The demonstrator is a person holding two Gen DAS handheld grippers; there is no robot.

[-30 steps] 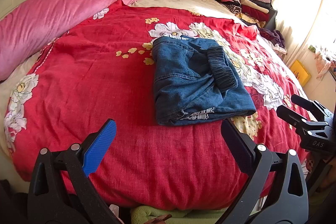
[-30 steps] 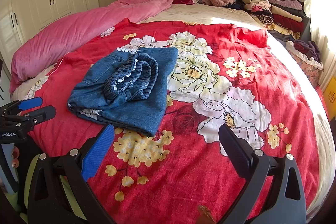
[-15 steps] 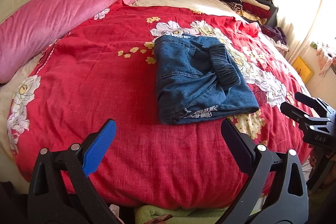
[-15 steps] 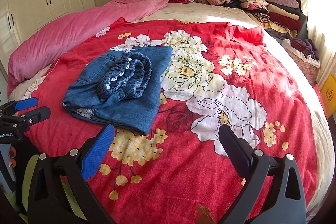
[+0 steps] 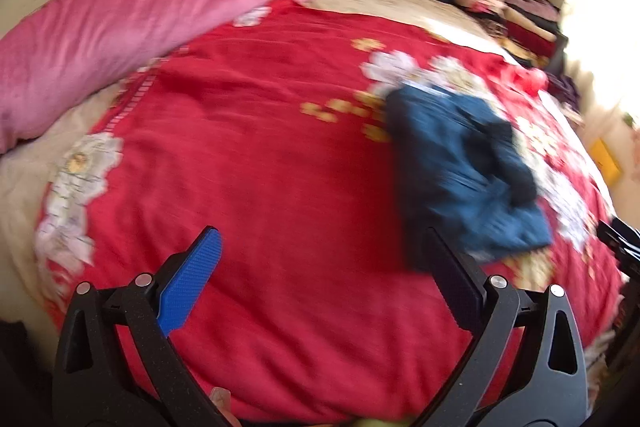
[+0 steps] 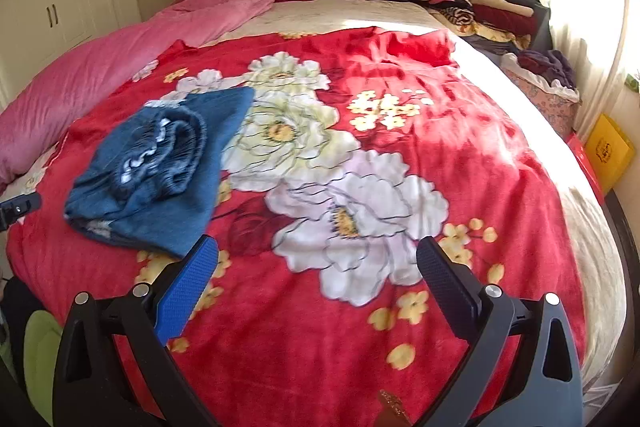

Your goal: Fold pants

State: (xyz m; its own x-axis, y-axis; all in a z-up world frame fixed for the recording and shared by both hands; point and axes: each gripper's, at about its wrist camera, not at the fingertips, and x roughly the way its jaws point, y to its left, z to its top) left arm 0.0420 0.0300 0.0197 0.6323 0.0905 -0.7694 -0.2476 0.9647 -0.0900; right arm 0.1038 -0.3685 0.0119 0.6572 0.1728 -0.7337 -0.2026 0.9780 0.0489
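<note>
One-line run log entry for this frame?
pants: folded, on red blanket | left claw: open, empty | right claw: open, empty | contact: none

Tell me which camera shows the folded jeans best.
The right wrist view. There the jeans lie sharp enough to show the gathered waistband on top of the fold. The left wrist view shows them smeared by motion blur, their near corner hidden behind a gripper finger.
</note>
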